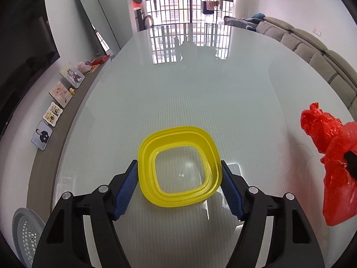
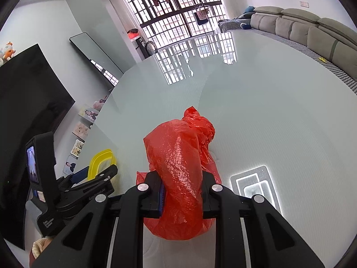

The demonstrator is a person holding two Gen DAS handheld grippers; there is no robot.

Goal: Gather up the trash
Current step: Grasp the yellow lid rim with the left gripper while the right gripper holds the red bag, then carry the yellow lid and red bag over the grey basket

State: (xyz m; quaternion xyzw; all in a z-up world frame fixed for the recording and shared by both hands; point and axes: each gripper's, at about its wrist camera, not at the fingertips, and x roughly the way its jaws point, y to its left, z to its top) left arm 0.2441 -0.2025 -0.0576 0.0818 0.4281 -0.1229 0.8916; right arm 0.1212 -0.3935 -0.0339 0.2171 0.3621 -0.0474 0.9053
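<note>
A yellow plastic container lid (image 1: 178, 167) with a clear centre sits between the blue pads of my left gripper (image 1: 179, 174), which is shut on its two sides just above the glossy white table (image 1: 178, 89). The lid also shows at the left of the right wrist view (image 2: 101, 163), held by the left gripper (image 2: 89, 176). My right gripper (image 2: 181, 189) is shut on a crumpled red plastic bag (image 2: 180, 167), which bulges above and below the fingers. The bag also shows at the right edge of the left wrist view (image 1: 332, 156).
A grey sofa (image 2: 312, 29) runs along the table's far right side. A ledge with several picture cards (image 1: 60, 96) runs along the left, below a dark TV (image 2: 29, 98). A grey perforated basket (image 1: 24, 234) sits at lower left.
</note>
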